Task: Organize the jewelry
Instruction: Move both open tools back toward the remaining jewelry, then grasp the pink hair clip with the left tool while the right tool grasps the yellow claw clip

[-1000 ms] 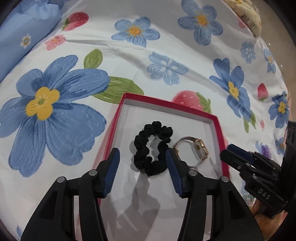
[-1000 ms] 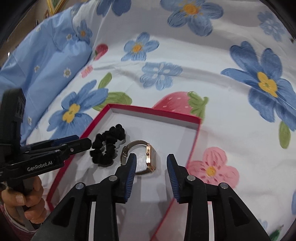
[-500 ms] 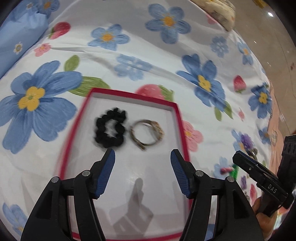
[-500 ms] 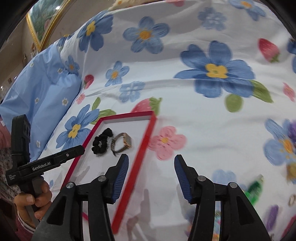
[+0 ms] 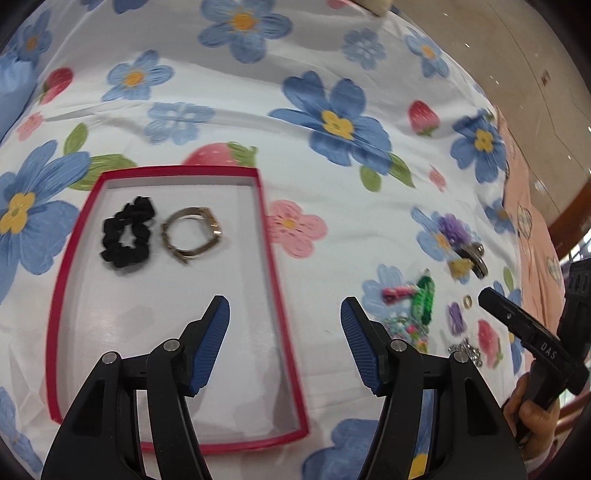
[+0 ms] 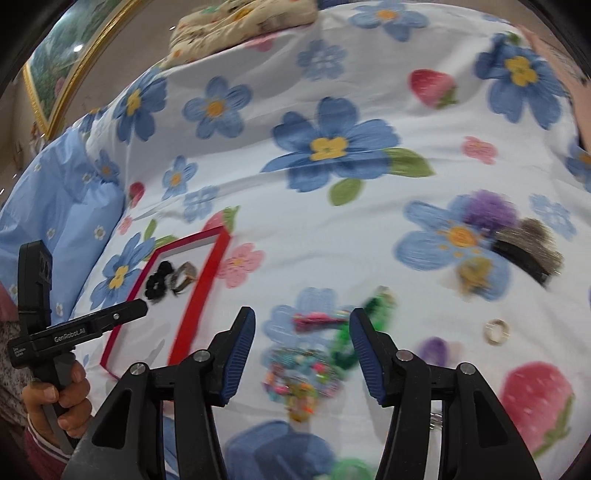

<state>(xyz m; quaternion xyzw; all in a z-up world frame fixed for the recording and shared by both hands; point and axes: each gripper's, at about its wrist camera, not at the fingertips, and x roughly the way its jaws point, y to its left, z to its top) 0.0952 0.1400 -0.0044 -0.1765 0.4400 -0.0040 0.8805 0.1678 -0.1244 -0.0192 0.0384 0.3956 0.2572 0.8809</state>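
Observation:
A red-rimmed white box (image 5: 269, 236) lies on the flowered bedspread and holds a black scrunchie (image 5: 125, 236) and a gold watch (image 5: 192, 236). My left gripper (image 5: 284, 314) hovers open over the box's right rim, nothing between its fingers. My right gripper (image 6: 301, 325) hangs above a loose pile, its jaws opening and gripping nothing. Below it lie a pink clip (image 6: 317, 319), a bead bracelet (image 6: 299, 369) and a green piece (image 6: 373, 302). A gold ring (image 6: 496, 331) and a dark furry clip (image 6: 528, 251) lie further right.
A blue pillow (image 6: 55, 192) borders the bed on the left, with a patterned cushion (image 6: 240, 22) at the far edge. A pink cloth (image 5: 532, 229) hangs at the bed's right side. A hand (image 6: 55, 398) holds the left gripper (image 6: 136, 308) beside the box (image 6: 195, 291).
Both grippers have drawn back from the box and swung right toward the loose pile. The right jaws have widened. The scrunchie and watch stay in the box.

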